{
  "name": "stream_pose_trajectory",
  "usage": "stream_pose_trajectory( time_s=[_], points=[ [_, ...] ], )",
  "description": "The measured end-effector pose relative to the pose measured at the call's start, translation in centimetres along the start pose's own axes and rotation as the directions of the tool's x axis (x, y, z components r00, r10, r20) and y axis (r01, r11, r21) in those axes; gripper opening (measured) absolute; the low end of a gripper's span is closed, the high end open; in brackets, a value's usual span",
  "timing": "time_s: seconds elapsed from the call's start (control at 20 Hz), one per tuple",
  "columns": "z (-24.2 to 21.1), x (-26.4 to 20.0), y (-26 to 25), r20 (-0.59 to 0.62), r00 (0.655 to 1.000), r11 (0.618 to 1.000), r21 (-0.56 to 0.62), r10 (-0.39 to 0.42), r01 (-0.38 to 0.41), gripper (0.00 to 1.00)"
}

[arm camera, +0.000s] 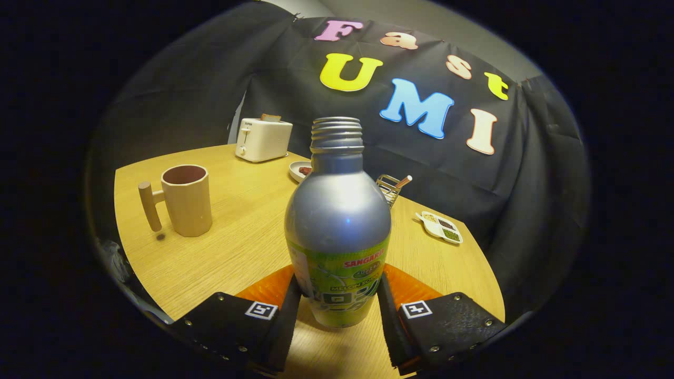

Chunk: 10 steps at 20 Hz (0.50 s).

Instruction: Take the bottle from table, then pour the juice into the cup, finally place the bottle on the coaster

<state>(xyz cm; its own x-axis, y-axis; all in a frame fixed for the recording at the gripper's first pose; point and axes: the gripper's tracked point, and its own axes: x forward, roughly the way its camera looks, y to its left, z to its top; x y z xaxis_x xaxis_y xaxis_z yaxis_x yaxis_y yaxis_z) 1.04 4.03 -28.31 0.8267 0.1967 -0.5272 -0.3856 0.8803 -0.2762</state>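
Orange coaster point(268, 288) half-hidden behind bottle point(338, 221) between gripper point(337, 310) fingers.

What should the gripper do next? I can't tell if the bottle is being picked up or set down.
Hard to tell which. The bottle stands upright between the fingers, over the orange coaster, cap off. If the cup is filled, probably open and back away.

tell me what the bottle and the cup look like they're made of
Bottle, held between the jaws: likely aluminium, a matte silver body with soft highlights, a threaded metal neck and a glossy printed label. Cup: looks like pale unglazed wood or wood-look ceramic, faceted, with a dowel handle; hard to tell which.
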Motion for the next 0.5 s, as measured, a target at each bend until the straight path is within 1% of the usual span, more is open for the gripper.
stream_pose_trajectory(
  time_s=[0.2, 0.4, 0.5],
  points=[
    [1.4, 0.0, 0.5, -0.026, 0.999, 0.992, -0.124, -0.036, 0.033, 0.71],
    [2.3, 0.4, 2.3, -0.055, 0.998, 0.979, -0.204, -0.036, 0.024, 0.71],
    [2.6, 0.6, 3.0, -0.073, 0.997, 0.966, -0.258, -0.041, 0.021, 0.71]
  ],
)
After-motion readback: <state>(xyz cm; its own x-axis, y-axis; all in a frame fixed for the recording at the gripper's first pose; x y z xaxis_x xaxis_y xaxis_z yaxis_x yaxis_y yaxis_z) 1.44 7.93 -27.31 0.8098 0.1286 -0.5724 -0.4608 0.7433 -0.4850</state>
